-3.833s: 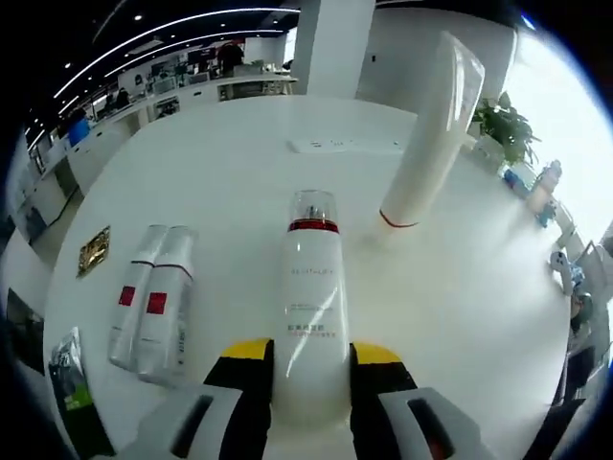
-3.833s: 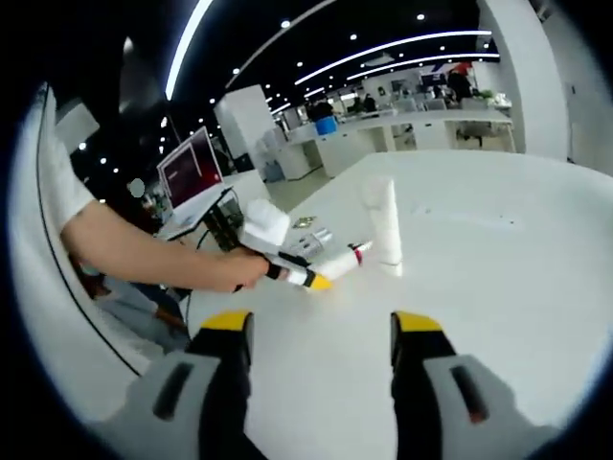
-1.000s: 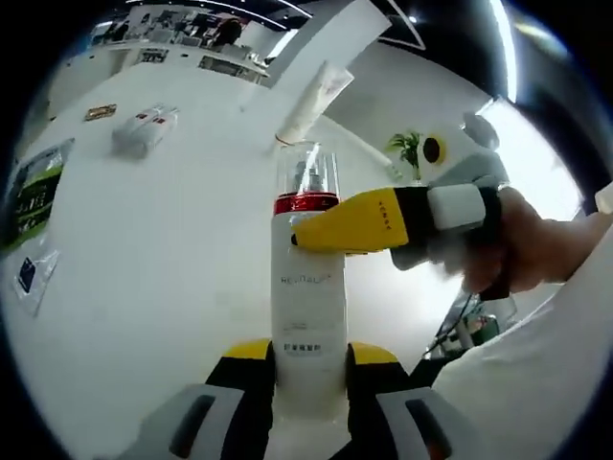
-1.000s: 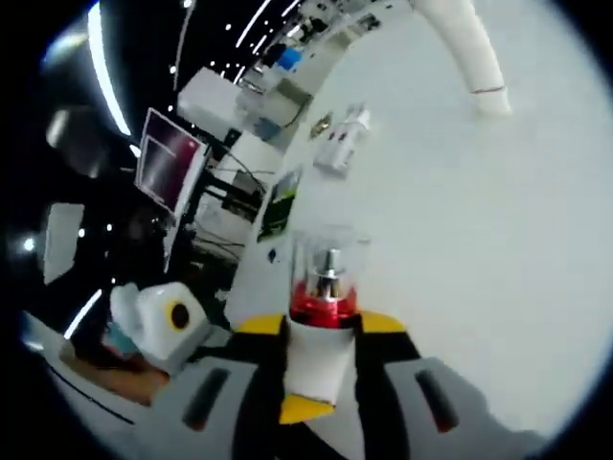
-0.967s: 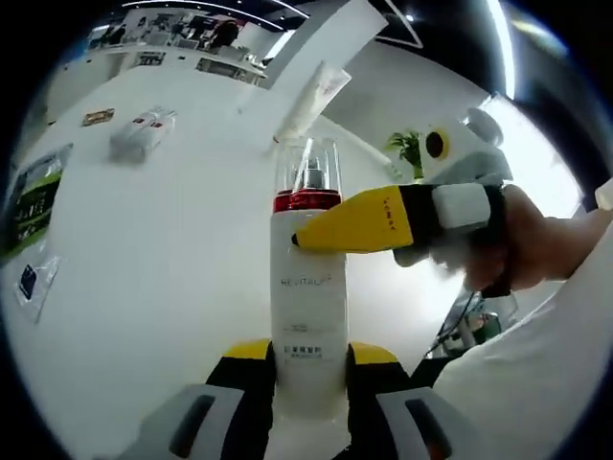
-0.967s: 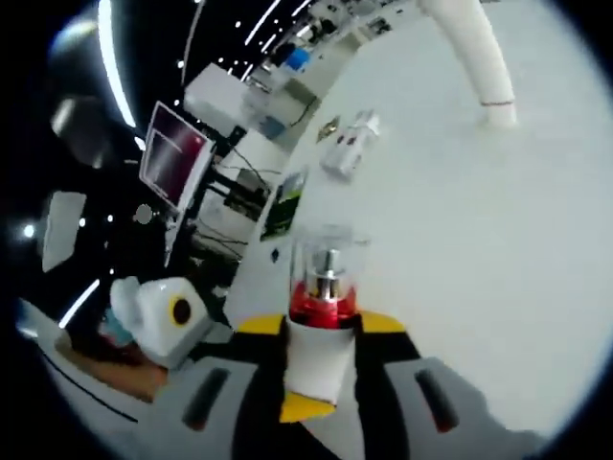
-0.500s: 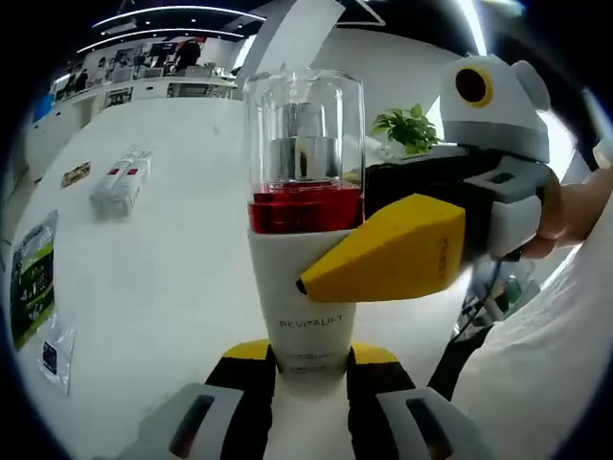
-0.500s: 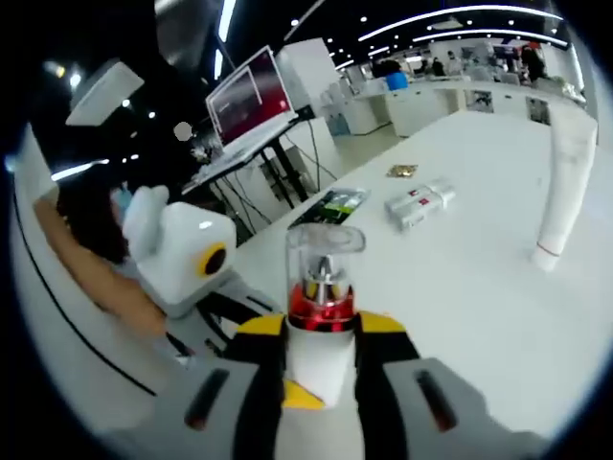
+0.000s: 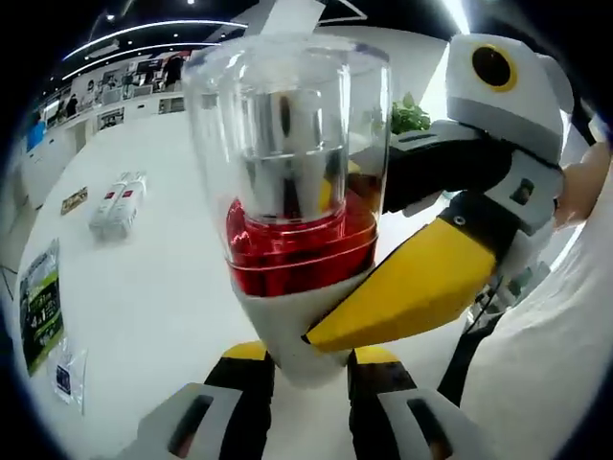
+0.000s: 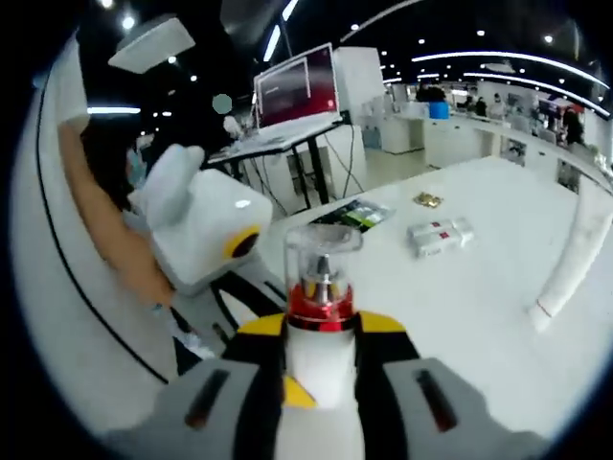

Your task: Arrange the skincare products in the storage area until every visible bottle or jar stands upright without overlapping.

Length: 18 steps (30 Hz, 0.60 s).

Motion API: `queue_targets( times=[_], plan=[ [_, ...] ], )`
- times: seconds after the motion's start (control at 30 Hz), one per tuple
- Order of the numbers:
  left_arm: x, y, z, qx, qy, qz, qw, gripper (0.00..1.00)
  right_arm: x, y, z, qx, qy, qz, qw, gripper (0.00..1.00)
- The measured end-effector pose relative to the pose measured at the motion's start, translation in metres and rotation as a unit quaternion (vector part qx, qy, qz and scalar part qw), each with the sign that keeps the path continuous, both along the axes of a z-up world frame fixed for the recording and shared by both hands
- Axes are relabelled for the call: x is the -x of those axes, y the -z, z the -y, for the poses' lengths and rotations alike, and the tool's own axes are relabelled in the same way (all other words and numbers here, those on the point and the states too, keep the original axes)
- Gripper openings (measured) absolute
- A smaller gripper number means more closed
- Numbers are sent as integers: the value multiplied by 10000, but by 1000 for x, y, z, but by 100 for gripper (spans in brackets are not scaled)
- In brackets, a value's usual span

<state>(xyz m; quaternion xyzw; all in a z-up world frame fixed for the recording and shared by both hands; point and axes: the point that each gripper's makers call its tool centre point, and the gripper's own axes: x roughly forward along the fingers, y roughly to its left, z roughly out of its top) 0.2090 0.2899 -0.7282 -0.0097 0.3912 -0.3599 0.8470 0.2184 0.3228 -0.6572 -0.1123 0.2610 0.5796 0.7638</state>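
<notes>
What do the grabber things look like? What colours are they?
Each gripper has two black jaws with yellow tips, on a pale grey body with dark slots. The left gripper and right gripper look alike. The right one, seen from the left gripper view, carries a white box with a yellow-ringed round lens. The person's white sleeve shows too.

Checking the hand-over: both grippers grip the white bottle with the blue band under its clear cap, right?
Not quite: the band on the white bottle is red, not blue, as the right gripper view shows. Both the left gripper and right gripper do grip it.
</notes>
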Motion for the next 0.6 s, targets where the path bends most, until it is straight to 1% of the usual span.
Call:
queue_targets(
  times=[0.07, 0.13, 0.2, 0.33, 0.4, 0.47, 0.53, 0.6],
  plan=[
    [0, 0, 0, -34, 14, 50, 10000, 30, 1, 0, 0, -5, -89, 53, 9999, 26],
    [-1, 0, 0, -89, 34, 126, 9999, 30, 2, -1, -1, -34, -240, 189, 9995, 26],
    [-3, 0, -1, -241, 55, 242, 9994, 31, 4, -1, -1, -47, -358, 305, 9989, 26],
    [-3, 0, -3, -496, 220, 434, 9976, 31, 8, -1, -1, -143, -606, 592, 9963, 26],
    [-2, 0, -2, -529, 287, 470, 9971, 31, 10, -2, -1, -160, -693, 656, 9953, 26],
    [0, 0, -2, -578, 396, 550, 9960, 32, 14, -2, 1, -159, -879, 889, 9920, 26],
    [2, -1, -1, -601, 496, 634, 9949, 32, 17, -2, 4, -223, -918, 928, 9912, 26],
    [3, -2, -1, -623, 542, 650, 9945, 32, 19, -1, 7, -265, -943, 1005, 9901, 27]
  ],
)
